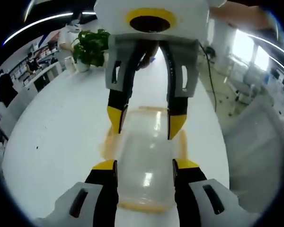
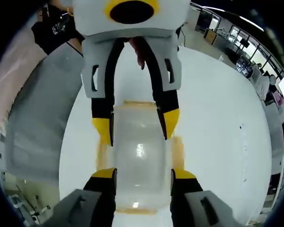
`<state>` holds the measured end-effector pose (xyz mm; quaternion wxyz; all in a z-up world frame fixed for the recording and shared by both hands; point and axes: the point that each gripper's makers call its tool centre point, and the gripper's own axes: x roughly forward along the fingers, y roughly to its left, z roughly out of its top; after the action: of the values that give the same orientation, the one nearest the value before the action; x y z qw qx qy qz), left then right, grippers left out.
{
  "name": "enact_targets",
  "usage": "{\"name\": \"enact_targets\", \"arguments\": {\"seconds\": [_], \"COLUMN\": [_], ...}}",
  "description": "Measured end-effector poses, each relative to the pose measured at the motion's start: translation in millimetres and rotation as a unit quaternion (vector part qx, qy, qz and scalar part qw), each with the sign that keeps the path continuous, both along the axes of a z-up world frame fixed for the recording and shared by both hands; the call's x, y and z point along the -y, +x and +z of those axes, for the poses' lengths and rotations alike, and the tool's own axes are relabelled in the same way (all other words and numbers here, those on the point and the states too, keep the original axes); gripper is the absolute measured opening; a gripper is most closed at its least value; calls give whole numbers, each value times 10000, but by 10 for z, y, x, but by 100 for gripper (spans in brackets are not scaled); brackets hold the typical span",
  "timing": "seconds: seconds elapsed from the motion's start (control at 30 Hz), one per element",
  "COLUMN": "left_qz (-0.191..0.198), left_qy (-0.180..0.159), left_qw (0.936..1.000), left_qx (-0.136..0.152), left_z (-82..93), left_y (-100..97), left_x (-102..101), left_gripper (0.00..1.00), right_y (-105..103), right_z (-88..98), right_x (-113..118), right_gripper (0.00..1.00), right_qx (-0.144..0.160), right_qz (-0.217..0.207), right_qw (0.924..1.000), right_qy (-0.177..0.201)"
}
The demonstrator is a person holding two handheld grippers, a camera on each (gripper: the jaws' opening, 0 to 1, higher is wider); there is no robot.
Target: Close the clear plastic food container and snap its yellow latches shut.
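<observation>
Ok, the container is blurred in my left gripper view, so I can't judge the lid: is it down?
Observer: In the right gripper view the lid looks flat on the container; whether it is fully seated, I can't tell.
Operator: And the side latches?
Observer: There the side latches show as yellow strips along both long walls; snapped or not, I can't tell.
Operator: Where's the right gripper?
Observer: The right gripper has its jaws open, one on either side of the container's near end.

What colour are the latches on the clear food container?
Yellow latches on the food container, clearest in the right gripper view.
</observation>
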<state>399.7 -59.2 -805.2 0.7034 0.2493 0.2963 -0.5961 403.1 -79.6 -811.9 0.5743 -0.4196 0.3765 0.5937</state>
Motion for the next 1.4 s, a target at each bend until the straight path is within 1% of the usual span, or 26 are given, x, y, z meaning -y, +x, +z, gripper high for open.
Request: {"name": "enact_targets", "arguments": {"seconds": [0.1,0.2,0.27,0.33,0.47,0.53,0.67,0.73,0.77,0.83,0.9,0.93,1.0,1.13,1.33,1.4], "left_qz": [-31,-162,-307,-351,-225,39,96,-17,-64,-74,35,9,15,-121,-131,-150], "left_qy": [-18,-17,51,129,163,30,15,125,174,257,280,253,248,320,413,427], "left_qw": [10000,9998,9995,9993,9995,9999,9994,9988,9984,9970,9952,9959,9954,9944,9943,9944], "left_qx": [-61,-147,-68,10,142,156,338,478,540,732,933,873,922,999,970,960], "left_z": [1,3,-10,-31,-44,-34,-71,-94,-105,-120,-117,-124,-123,-132,-130,-133], "left_y": [-8,-80,-134,-165,-138,-118,-166,-200,-209,-184,-115,-136,-129,-135,-126,-121], "left_x": [-8,10,18,26,26,50,79,95,100,106,97,107,126,157,156,157], "left_gripper": [47,54,58,61,60,60,64,68,69,68,61,61,62,60,59,59], "right_y": [8,52,53,54,62,62,63,46,58,51,49,50,56,64,72,73], "right_z": [-6,-4,-8,-20,-22,-26,-37,-47,-49,-53,-58,-61,-73,-91,-152,-163], "right_x": [-7,-15,-36,-65,-115,-133,-140,-140,-147,-148,-151,-150,-152,-159,-176,-186], "right_gripper": [45,50,52,54,56,57,57,56,56,56,57,57,57,57,58,58], "right_qx": [-75,-76,-124,-226,-311,-357,-485,-632,-627,-679,-711,-723,-792,-923,-1414,-1497], "right_qz": [-14,-96,-155,-218,-234,-187,-115,-134,-172,-153,-123,-126,-113,-46,67,98], "right_qw": [10000,9999,9997,9993,9990,9990,9986,9977,9977,9974,9972,9971,9966,9956,9899,9886], "right_qy": [-11,53,119,181,214,208,178,191,216,205,194,187,172,146,-105,-158]}}
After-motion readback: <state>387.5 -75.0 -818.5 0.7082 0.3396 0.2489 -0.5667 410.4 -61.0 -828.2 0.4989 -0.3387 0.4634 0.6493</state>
